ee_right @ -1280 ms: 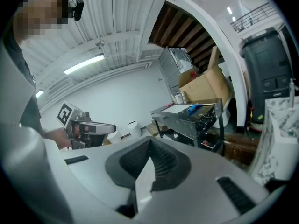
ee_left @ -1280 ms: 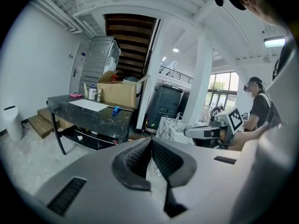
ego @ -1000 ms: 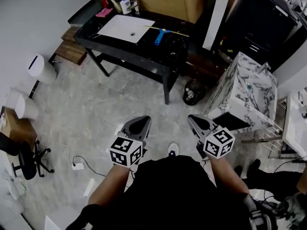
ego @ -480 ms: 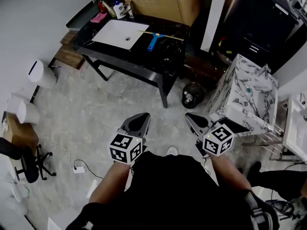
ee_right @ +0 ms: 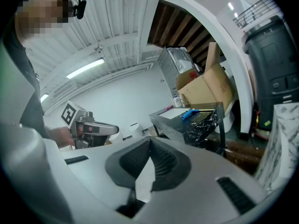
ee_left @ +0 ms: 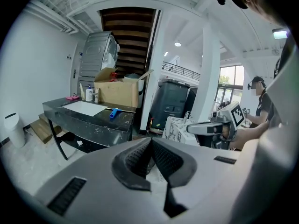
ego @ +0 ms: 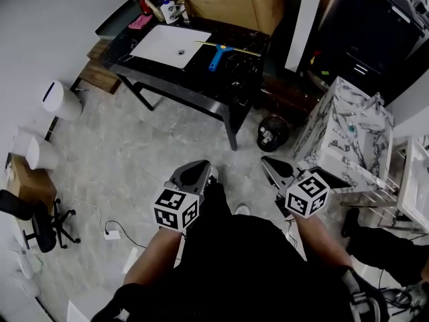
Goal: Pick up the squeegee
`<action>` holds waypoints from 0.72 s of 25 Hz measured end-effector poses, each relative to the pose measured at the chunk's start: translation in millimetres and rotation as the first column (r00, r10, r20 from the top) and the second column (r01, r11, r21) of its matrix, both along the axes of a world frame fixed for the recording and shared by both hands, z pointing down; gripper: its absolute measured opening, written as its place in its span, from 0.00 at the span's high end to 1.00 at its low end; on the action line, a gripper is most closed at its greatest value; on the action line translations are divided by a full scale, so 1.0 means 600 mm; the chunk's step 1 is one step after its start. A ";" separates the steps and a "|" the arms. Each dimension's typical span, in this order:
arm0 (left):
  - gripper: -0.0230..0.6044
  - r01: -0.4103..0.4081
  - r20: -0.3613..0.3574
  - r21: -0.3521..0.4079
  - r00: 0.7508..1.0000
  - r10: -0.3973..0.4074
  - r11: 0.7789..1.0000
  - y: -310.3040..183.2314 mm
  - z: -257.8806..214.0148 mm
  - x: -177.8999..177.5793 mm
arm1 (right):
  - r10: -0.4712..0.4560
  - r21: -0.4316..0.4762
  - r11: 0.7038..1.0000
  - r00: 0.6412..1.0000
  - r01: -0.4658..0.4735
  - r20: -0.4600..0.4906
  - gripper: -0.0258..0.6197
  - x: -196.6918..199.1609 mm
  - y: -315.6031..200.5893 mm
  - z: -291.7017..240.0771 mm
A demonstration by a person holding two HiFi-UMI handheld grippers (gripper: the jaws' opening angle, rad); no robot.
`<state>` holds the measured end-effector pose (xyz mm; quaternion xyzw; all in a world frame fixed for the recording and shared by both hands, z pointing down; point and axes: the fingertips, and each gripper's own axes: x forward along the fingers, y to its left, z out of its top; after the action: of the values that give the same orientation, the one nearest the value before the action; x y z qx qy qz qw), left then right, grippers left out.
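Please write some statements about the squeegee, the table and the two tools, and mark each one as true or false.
1. The squeegee lies on the black table. True.
2. The left tool grips the squeegee. False: it is shut and empty, away from the table.
3. The right tool stands wide open. False: it is shut, with nothing between its jaws.
4. A cardboard box stands beyond the table. True.

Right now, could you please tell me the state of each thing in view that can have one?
Squeegee: lying flat on the black table, untouched.
Left claw: shut, empty.
Right claw: shut, empty.
Cardboard box: flaps open.
White sheet: flat on the table.
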<state>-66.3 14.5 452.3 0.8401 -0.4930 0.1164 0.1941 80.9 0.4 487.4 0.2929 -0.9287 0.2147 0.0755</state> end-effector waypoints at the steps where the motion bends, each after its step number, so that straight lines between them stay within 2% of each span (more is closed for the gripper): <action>1: 0.94 -0.003 0.000 -0.001 1.000 0.003 1.000 -0.006 0.002 0.000 | 0.004 0.000 1.000 1.000 -0.004 0.003 0.95 0.000 -0.005 0.002; 11: 0.94 -0.038 -0.023 0.026 0.999 0.038 0.999 -0.096 -0.005 -0.002 | 0.054 -0.026 0.998 0.998 -0.055 -0.008 0.95 -0.001 -0.063 0.022; 18: 0.94 -0.050 -0.032 0.011 0.998 0.051 0.999 -0.157 0.015 -0.029 | 0.076 -0.019 0.997 0.997 -0.077 -0.019 0.95 -0.027 -0.133 0.019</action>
<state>-84.0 -79.4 461.2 0.8550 -0.4690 0.1053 0.1947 64.9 -79.2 499.1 0.3293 -0.9140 0.2237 0.0783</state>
